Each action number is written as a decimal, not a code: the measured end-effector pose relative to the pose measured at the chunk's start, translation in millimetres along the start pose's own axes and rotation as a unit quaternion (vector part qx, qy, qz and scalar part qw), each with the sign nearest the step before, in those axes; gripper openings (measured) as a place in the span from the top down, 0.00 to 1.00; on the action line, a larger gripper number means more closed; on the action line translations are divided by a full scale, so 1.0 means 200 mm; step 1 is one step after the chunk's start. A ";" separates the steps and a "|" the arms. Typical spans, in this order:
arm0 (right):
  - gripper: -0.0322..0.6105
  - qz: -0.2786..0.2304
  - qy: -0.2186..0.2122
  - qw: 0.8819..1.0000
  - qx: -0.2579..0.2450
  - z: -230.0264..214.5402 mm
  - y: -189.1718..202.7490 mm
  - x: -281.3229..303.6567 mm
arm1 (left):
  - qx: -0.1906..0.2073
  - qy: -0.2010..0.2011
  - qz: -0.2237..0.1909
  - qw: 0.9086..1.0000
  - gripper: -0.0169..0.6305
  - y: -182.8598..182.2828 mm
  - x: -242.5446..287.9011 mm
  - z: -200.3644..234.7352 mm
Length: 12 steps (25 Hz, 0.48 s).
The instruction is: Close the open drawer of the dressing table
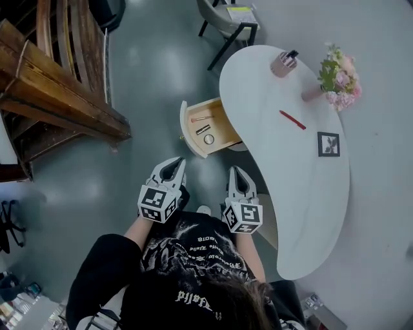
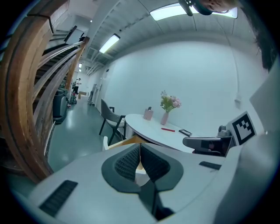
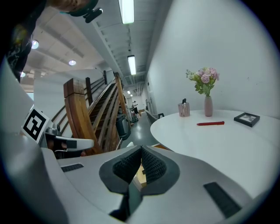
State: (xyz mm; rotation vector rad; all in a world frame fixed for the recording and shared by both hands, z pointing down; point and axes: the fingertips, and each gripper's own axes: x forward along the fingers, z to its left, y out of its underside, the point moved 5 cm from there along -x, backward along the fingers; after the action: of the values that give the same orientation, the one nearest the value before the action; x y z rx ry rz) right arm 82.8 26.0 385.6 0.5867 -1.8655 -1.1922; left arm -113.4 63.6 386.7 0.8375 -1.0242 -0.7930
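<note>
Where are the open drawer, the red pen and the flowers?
open drawer point(image 1: 221, 122): head view, bare wooden floor inside.
red pen point(image 1: 292, 120): head view, middle of its barrel.
flowers point(image 1: 341, 76): head view, bunch's middle.

Bits and pieces nearby
A vase of pink flowers point(image 1: 339, 80) stands near a pink pen cup point(image 1: 282, 63). A red pen point(image 1: 292, 120) lies near a black-framed marker card point(image 1: 328, 144). A grey chair point(image 1: 226, 19) and a wooden staircase point(image 1: 58, 84) stand well apart.

We see a white tabletop point(image 1: 284, 174) carrying a pink holder point(image 1: 284, 63), a flower vase point(image 1: 313, 93) and a red pen point(image 1: 292, 120). A black frame point(image 1: 328, 144) lies near the pen.
</note>
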 end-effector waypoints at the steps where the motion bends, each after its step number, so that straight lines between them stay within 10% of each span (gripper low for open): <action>1: 0.91 0.001 0.002 1.000 0.003 0.00 -0.01 0.04 | 0.008 0.004 0.007 1.000 0.94 -0.01 0.03 0.03; 12: 0.91 0.011 0.034 0.999 0.041 0.06 0.01 0.28 | 0.018 0.016 0.051 0.998 0.94 -0.01 0.19 0.30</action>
State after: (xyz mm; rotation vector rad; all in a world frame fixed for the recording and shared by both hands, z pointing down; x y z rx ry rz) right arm 42.0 -7.7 407.5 0.6415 -1.8654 -1.0738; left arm -158.5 15.8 416.8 0.8200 -1.0482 -0.6743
